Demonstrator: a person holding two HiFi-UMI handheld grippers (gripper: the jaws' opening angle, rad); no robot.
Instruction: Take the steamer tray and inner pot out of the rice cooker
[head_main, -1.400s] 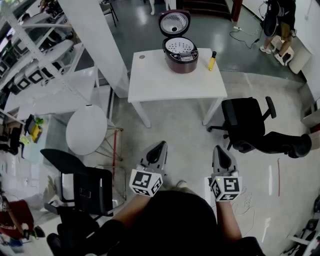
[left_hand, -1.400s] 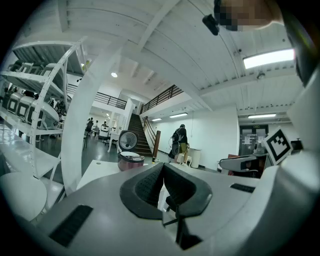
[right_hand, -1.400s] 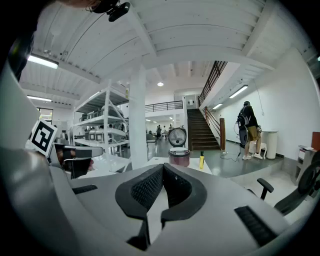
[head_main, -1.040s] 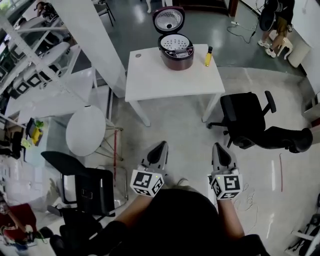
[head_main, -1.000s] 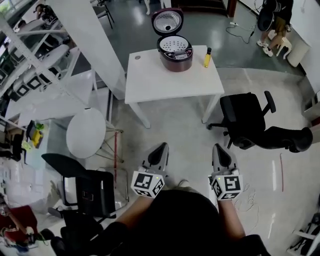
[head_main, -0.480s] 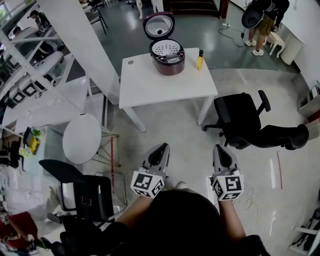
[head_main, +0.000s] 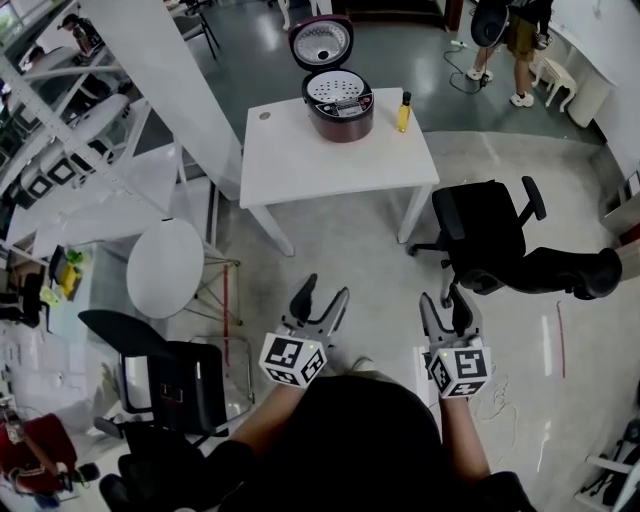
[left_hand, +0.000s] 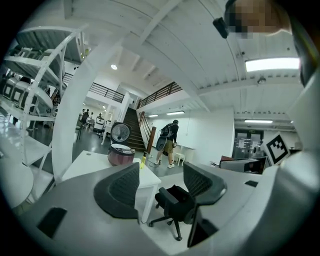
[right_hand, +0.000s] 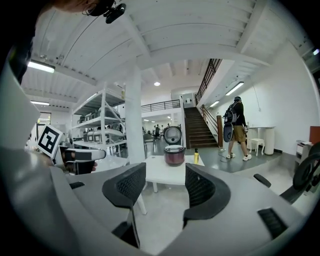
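A maroon rice cooker (head_main: 338, 104) stands at the far edge of a white table (head_main: 300, 165), its lid (head_main: 320, 40) raised. A white perforated steamer tray (head_main: 337, 87) sits in its top; the inner pot is hidden under it. Both grippers hang close to my body, well short of the table. My left gripper (head_main: 322, 292) and right gripper (head_main: 444, 300) have just been opening, and both are open with nothing between their fingers. The cooker (left_hand: 121, 155) appears small beyond the left gripper (left_hand: 160, 187). Past the right gripper (right_hand: 160, 187) the cooker (right_hand: 174, 155) also shows.
A yellow bottle (head_main: 403, 112) stands beside the cooker. A black office chair (head_main: 480, 235) sits right of the table, a round white table (head_main: 167, 268) and another black chair (head_main: 165, 375) to the left. A white column (head_main: 170, 80) and shelving rise at left. A person (head_main: 505, 40) stands far back.
Both grippers' jaws were shut in the earlier frames and now stand spread apart. The hands stay low in front of me.
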